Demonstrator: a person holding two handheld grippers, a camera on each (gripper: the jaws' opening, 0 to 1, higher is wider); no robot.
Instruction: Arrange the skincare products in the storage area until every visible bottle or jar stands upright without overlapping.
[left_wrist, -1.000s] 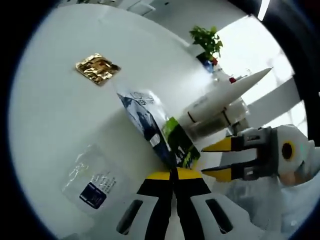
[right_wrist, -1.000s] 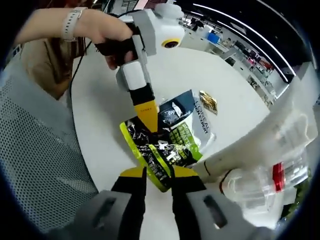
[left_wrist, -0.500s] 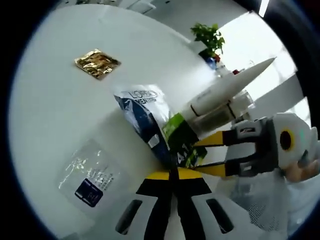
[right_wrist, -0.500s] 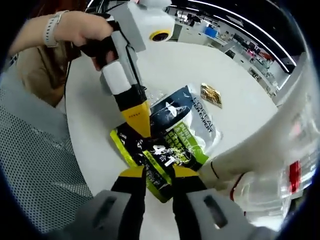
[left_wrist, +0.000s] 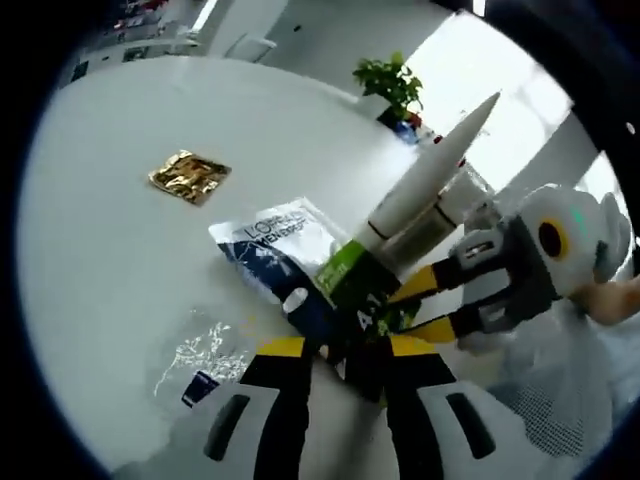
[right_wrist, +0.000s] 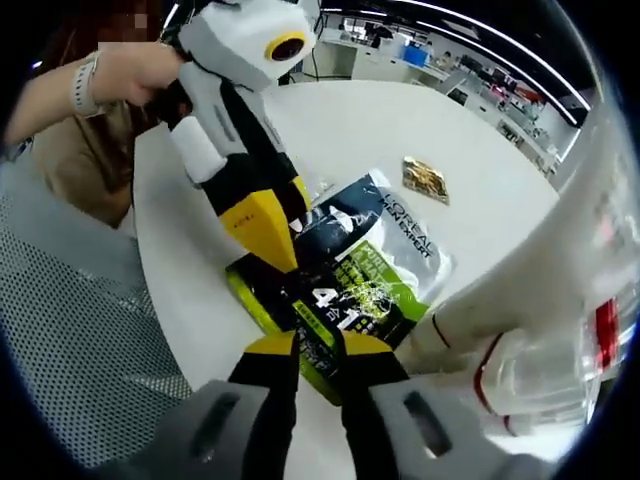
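Left gripper view: the left claw (left_wrist: 345, 352) pinches the near edge of a green/black sachet (left_wrist: 372, 290), jaws pressed together on it. Under that lies a dark blue sachet (left_wrist: 268, 250) w/ white lettering, flat on the white tabletop (left_wrist: 100, 250). A gold foil packet (left_wrist: 190, 175) sits well apart, and a clear packet (left_wrist: 205, 358) lies near the claw's left jaw. A white tube (left_wrist: 425, 180) leans tilted above the sachets, cap area clear w/ a red bit. The right claw (left_wrist: 395, 308) comes in from the right, tips on the same green sachet. Potted plant (left_wrist: 392, 82) at the far edge. Right gripper view: the right claw (right_wrist: 318, 345) is shut on the green/black sachet's (right_wrist: 340, 295) near corner; the left claw (right_wrist: 270, 235) grips its opposite edge; the blue sachet (right_wrist: 395, 235) is partly underneath, gold packet (right_wrist: 425, 180) beyond. A person's hand (right_wrist: 130, 70) holds the left tool. Step, prob.: pulling the green sachet off the blue one so they don't overlap. Next move likely needs both claws lifting together, sliding it to bare tabletop w/o knocking the leaning tube.
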